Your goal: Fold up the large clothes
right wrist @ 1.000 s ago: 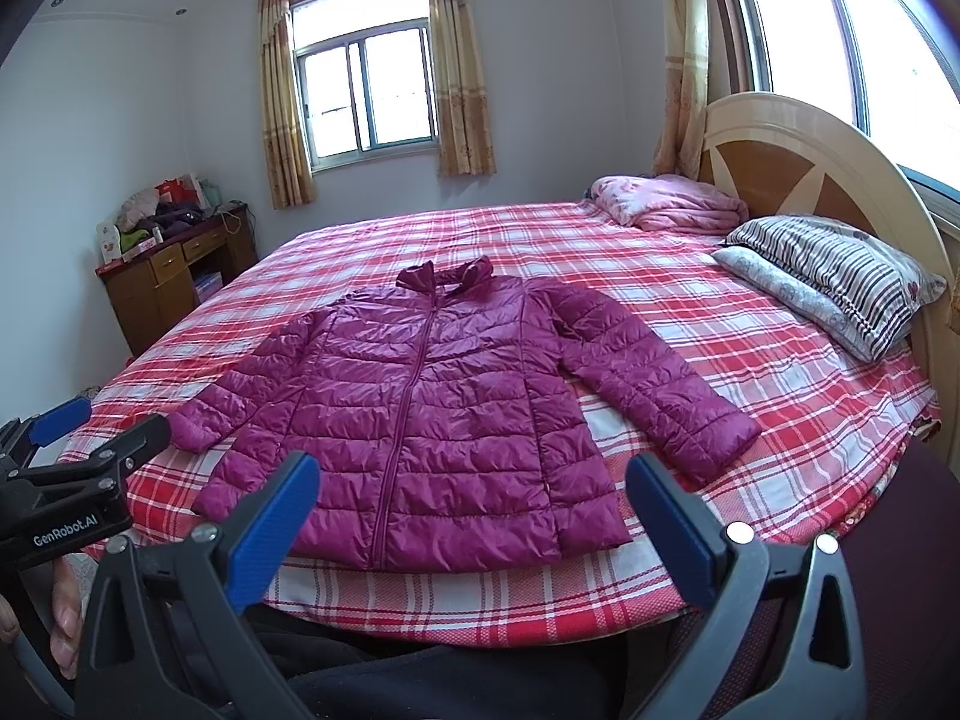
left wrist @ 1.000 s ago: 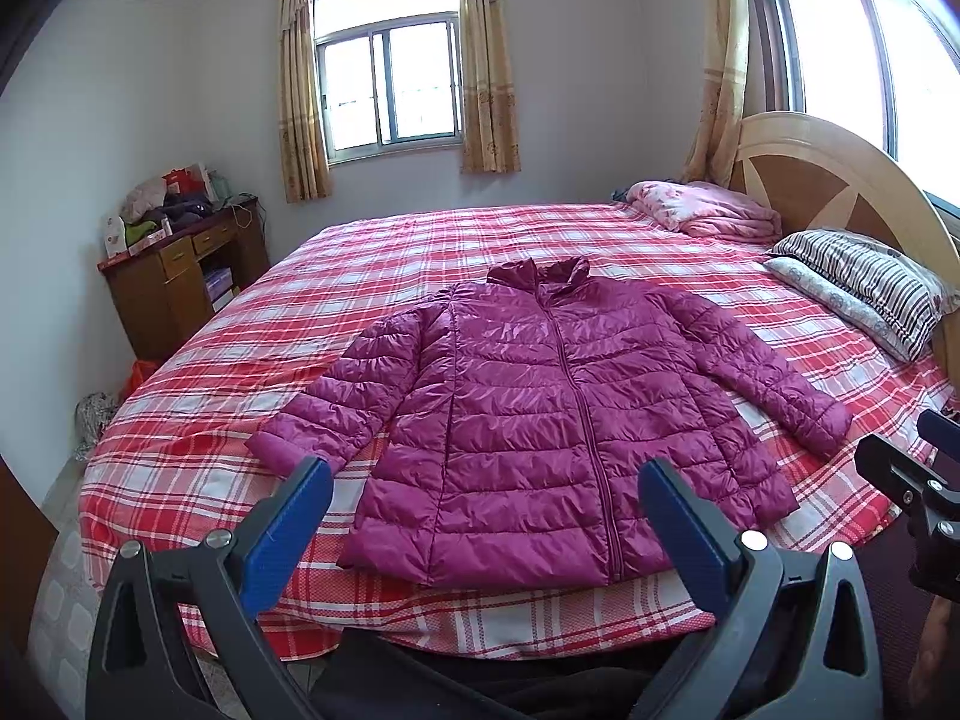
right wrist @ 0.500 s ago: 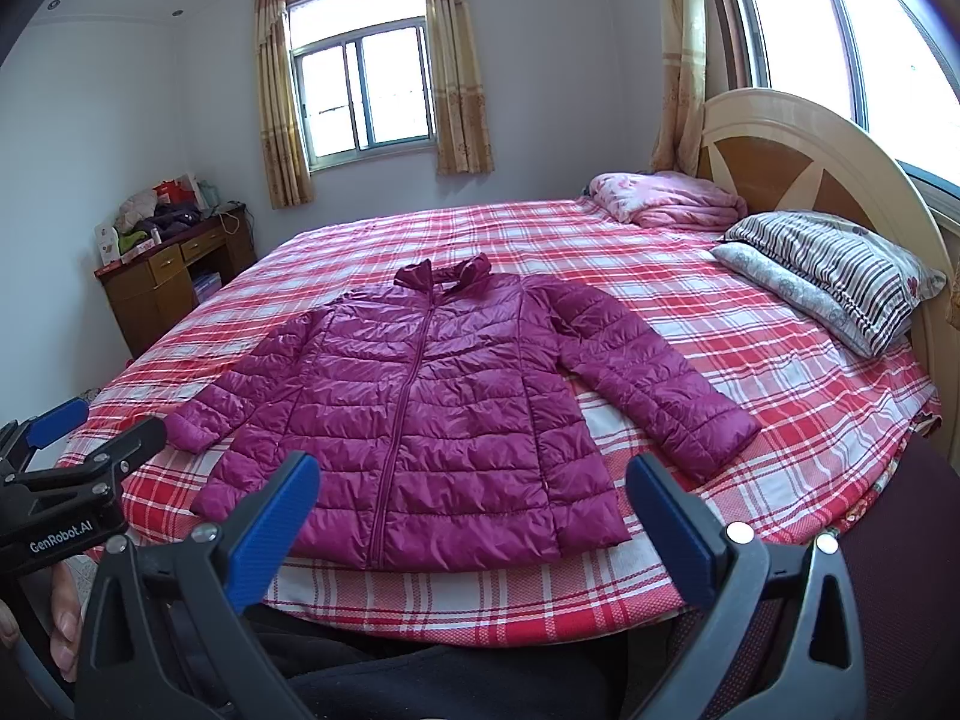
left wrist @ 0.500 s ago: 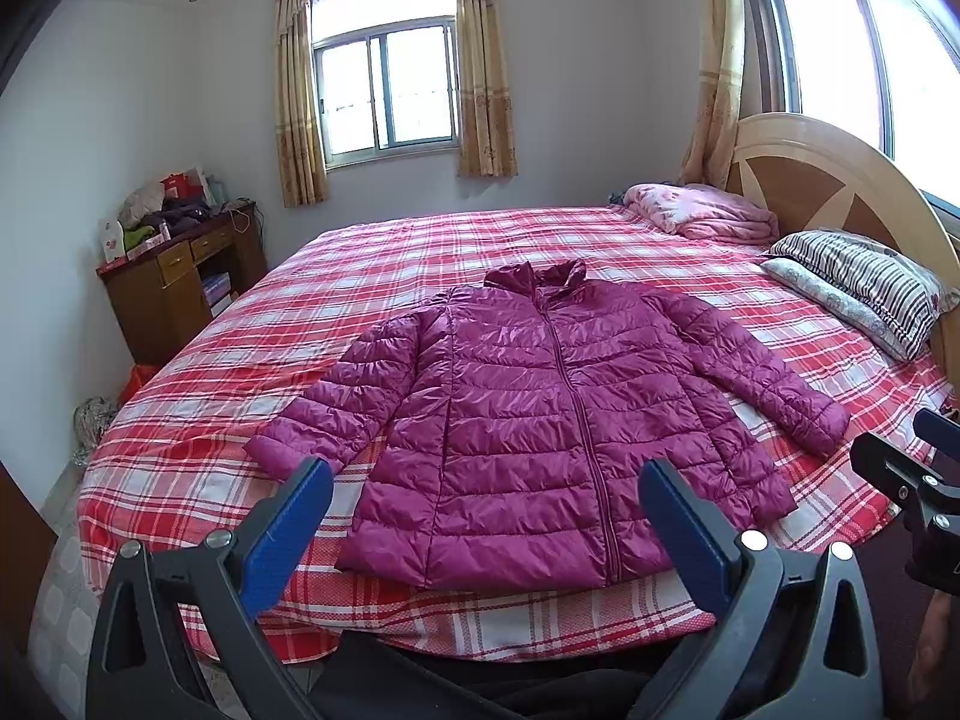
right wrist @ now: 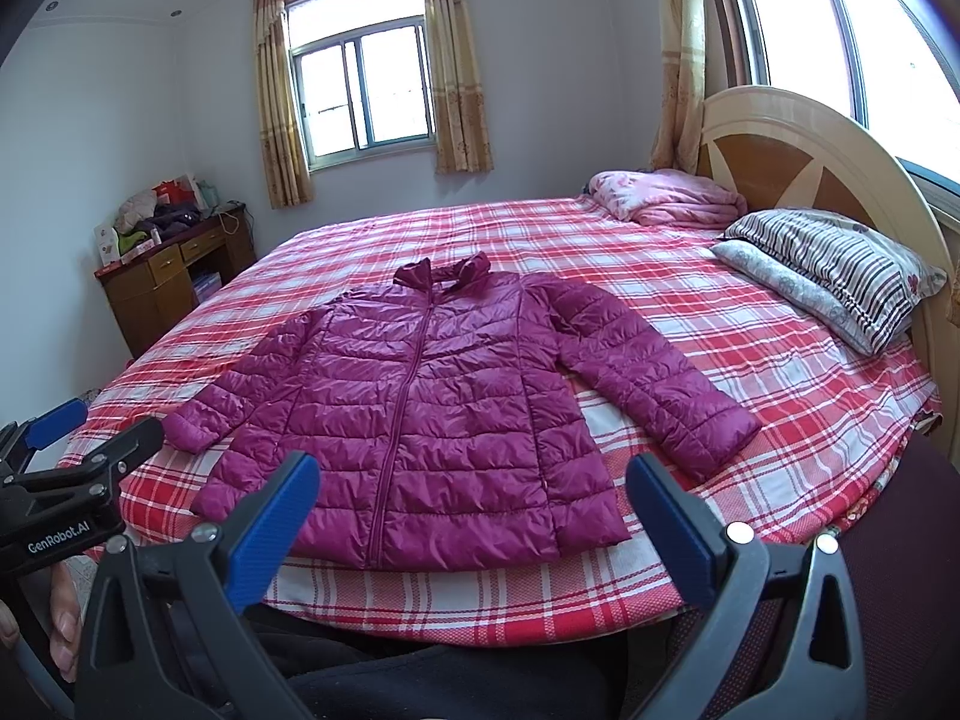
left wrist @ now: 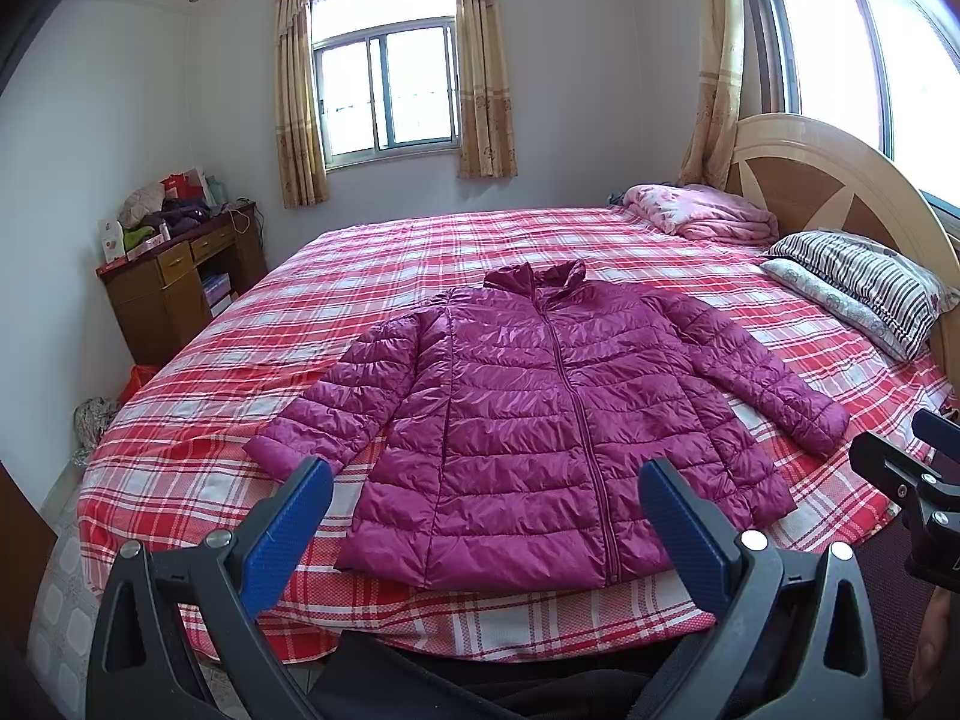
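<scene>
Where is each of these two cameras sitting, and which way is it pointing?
Left wrist view: on the left gripper, facing across the bed at the jacket; own open fingers frame it, right gripper at the right edge.
Right wrist view: on the right gripper, same direction; own open fingers, left gripper and a hand at the left edge.
Shared: jacket, bed, pillow, headboard.

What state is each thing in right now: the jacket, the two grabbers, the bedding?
Magenta quilted puffer jacket: spread flat, zipped, sleeves out, unfolded.
Left gripper: open, empty, short of the jacket.
Right gripper: open, empty.
Red plaid bedsheet: smooth.
Pink blanket: bundled by the headboard.
Striped pillow: stacked on another.
</scene>
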Demonstrator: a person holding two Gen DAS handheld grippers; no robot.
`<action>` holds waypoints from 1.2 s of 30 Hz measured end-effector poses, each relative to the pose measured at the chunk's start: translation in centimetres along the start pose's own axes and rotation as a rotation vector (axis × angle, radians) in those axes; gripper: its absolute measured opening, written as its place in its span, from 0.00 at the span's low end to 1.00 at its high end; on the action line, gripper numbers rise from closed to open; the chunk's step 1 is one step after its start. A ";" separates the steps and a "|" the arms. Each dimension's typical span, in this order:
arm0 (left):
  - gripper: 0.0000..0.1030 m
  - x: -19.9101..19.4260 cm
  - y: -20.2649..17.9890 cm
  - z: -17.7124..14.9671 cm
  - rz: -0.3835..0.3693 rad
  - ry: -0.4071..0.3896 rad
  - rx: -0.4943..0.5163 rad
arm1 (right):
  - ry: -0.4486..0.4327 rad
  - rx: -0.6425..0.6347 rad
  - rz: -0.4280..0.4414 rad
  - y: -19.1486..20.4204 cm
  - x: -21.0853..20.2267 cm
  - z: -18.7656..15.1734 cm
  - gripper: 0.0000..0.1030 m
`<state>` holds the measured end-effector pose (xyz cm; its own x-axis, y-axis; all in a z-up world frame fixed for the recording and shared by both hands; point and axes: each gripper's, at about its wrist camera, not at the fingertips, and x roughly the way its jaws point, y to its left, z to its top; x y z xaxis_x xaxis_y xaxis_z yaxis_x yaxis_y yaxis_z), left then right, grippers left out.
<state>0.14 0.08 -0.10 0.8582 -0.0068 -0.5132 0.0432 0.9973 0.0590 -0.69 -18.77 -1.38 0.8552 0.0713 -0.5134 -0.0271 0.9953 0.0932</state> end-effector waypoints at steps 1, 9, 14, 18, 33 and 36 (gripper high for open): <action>0.99 0.0 0.0 0.0 0.001 -0.001 0.000 | 0.000 0.000 -0.001 0.0 0.1 0.0 1.00; 0.99 -0.1 0.1 0.0 0.001 -0.005 -0.002 | 0.002 0.000 0.002 -0.1 0.0 0.0 1.00; 0.99 0.0 0.2 -0.1 0.001 -0.001 -0.003 | 0.004 0.003 0.002 -0.1 0.0 0.0 1.00; 0.99 0.4 0.2 -0.2 0.008 0.011 -0.005 | 0.004 0.002 0.001 -0.1 0.1 -0.1 1.00; 0.99 11.5 2.0 1.2 0.094 0.034 -0.031 | 0.153 0.315 -0.133 -12.8 9.0 -2.0 1.00; 0.99 14.9 2.0 1.6 0.098 0.048 -0.031 | 0.206 0.404 -0.157 -16.3 11.4 -2.6 0.93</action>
<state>13.89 1.82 -6.25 0.8320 0.0931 -0.5468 -0.0559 0.9949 0.0843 8.12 -34.02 -10.92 0.7115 -0.0252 -0.7023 0.3319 0.8930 0.3041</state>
